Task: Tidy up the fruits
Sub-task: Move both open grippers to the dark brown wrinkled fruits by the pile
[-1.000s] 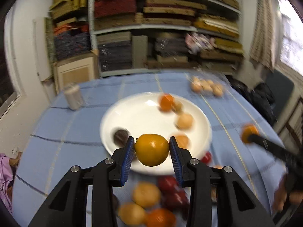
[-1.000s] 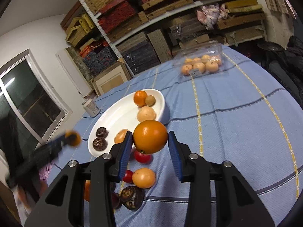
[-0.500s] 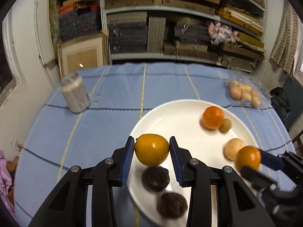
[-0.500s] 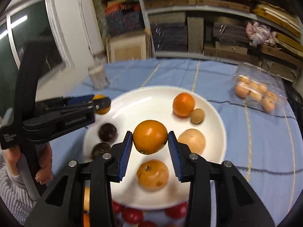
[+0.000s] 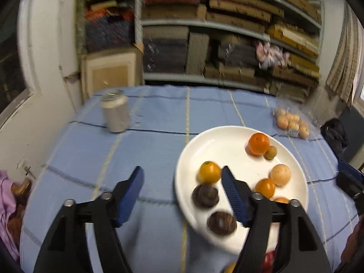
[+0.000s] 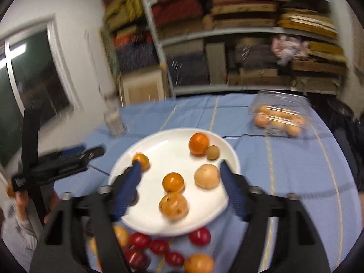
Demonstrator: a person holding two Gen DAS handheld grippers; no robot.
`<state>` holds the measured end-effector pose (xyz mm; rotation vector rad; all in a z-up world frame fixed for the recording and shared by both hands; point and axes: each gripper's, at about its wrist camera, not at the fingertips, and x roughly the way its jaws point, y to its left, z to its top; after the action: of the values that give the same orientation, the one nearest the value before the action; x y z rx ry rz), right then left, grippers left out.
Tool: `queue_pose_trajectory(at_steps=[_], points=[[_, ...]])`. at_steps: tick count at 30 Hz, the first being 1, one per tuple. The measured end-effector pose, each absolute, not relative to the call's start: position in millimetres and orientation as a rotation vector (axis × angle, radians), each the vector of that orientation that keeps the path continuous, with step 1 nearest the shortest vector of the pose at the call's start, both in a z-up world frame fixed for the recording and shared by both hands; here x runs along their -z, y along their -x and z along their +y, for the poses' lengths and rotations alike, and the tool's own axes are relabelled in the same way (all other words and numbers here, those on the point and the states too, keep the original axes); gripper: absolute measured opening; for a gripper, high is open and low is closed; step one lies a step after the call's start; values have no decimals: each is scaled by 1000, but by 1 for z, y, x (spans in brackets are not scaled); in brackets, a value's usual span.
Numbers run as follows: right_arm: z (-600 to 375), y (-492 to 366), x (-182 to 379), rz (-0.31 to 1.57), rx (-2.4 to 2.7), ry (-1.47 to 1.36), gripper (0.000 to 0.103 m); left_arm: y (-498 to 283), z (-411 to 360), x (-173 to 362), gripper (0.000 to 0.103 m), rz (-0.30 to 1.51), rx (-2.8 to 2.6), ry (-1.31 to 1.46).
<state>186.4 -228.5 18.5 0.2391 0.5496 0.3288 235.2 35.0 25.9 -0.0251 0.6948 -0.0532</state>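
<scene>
Both oranges let go onto the plate

The left gripper [image 5: 182,195] and right gripper [image 6: 179,188] have just spread their jaws, nothing between the pads. Their oranges [image 5: 209,172] [image 6: 173,182] now lie on the white plate [image 5: 218,143] mid-bench; loose fruit [image 6: 159,245] at the near bench edge awaits moving.

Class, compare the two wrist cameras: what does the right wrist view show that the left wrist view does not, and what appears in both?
Only the right wrist view: the red fruits on the cloth beside the plate and a dark window.
Only the left wrist view: two dark fruits sitting clear on the plate.
Both: the white plate, the can, the clear box of fruit and the shelves.
</scene>
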Motion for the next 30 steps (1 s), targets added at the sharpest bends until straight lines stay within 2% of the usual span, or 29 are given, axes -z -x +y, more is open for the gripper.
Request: queue_pose_trajectory(at_steps=[2,5,8,27,28,30], points=[[-246,-158,-9,525,-324,-305,78,-204,43,-24,85,667,31,26],[-268,-116,27,522,-275,-378,78,-163,45,-5,85,674,1,4],[-282,-103,50,599,-259,-429,79,-131,48,23,85,700,-22,9],[-283,-98,51,612,-271,-456,86,-145,35,65,85,830,-11,-73],[-283,-99,52,617,-269,-455,87,-145,36,66,86,833,-10,-65],[-284,-100,53,625,-265,-453,87,-145,39,67,95,830,-26,-65]])
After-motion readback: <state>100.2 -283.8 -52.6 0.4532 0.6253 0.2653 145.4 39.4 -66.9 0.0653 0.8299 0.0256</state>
